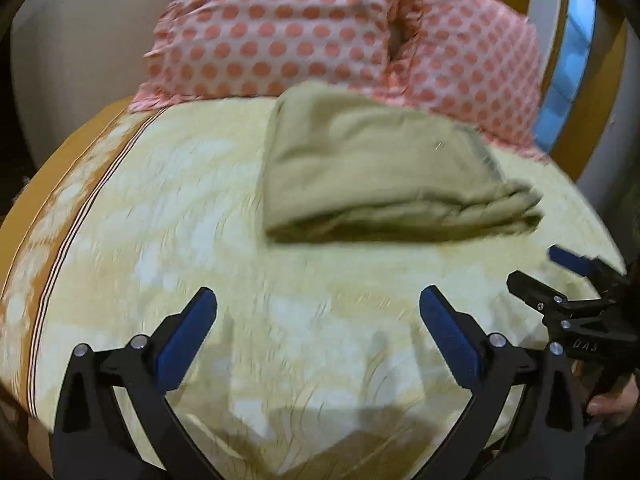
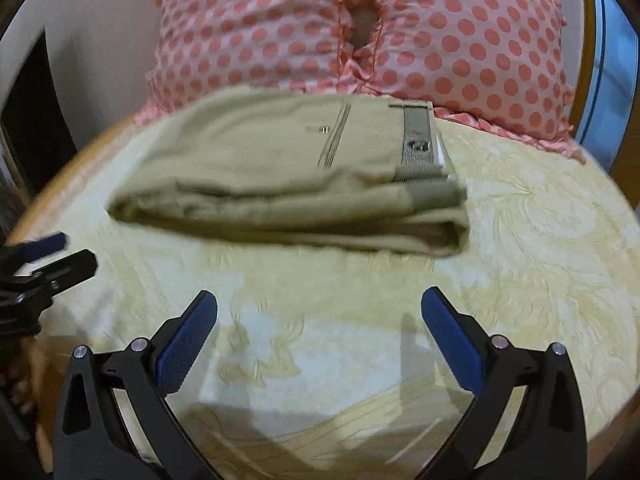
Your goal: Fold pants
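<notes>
The khaki pants (image 1: 372, 168) lie folded in a compact stack on the yellow patterned bed sheet (image 1: 200, 240), just in front of the pillows. In the right wrist view the pants (image 2: 280, 172) show the waistband with a button at their right end. My left gripper (image 1: 318, 312) is open and empty, held above the sheet short of the pants. My right gripper (image 2: 319, 312) is open and empty too, also short of the pants. The right gripper shows at the right edge of the left wrist view (image 1: 560, 280), and the left gripper at the left edge of the right wrist view (image 2: 52, 256).
Two pink polka-dot pillows (image 1: 304, 28) lean against the headboard behind the pants. The bed's orange striped border (image 1: 60, 248) runs along the left edge. A wooden headboard frame (image 1: 548, 12) and a blue panel (image 1: 572, 60) stand at the right.
</notes>
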